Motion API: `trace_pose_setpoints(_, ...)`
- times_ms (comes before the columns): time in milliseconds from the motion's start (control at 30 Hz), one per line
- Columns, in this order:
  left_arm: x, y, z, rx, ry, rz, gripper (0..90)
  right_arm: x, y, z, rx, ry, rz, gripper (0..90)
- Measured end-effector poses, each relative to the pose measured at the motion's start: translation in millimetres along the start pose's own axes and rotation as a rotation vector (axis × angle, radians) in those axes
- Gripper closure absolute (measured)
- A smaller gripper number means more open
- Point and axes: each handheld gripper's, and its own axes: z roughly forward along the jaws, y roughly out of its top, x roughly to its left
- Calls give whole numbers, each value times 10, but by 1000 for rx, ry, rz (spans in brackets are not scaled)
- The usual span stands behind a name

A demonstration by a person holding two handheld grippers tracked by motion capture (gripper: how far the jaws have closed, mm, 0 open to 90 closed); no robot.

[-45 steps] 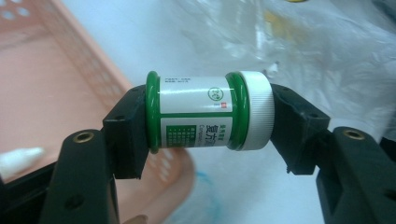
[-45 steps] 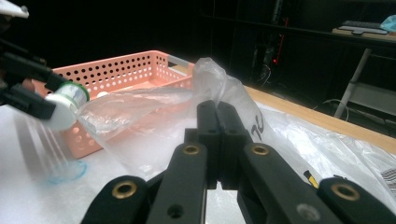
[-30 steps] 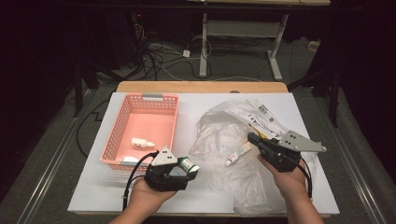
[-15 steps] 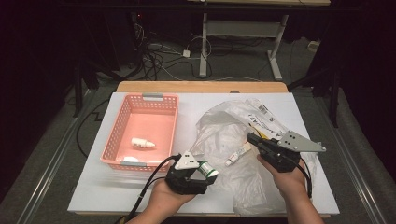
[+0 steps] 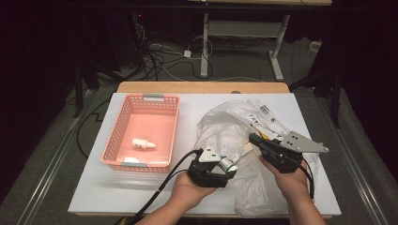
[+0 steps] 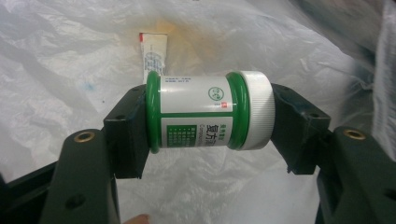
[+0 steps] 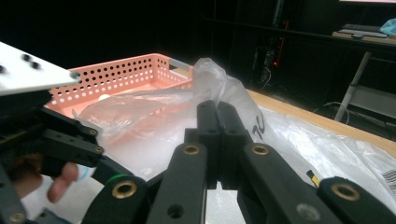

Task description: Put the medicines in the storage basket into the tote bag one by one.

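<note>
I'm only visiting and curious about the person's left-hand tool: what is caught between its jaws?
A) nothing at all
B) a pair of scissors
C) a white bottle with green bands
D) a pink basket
C: in the left gripper view the two black jaws press on the ends of the white bottle with green bands, above the clear plastic bag.

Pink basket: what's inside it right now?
Inside the pink basket, a small white bottle lies on its side mid-floor, and another pale item sits against the near wall. The near wall partly hides that item, so I cannot identify it.
</note>
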Motion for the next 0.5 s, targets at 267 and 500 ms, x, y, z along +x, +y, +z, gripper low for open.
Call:
trace_pose_setpoints(267,111,116,176,-23,50,-23,357,8,-4,17,3,6,-2,900)
trace_pose_setpoints(500,185,226,355,-41,74,-45,355,1,-8,19,1,2,4,900)
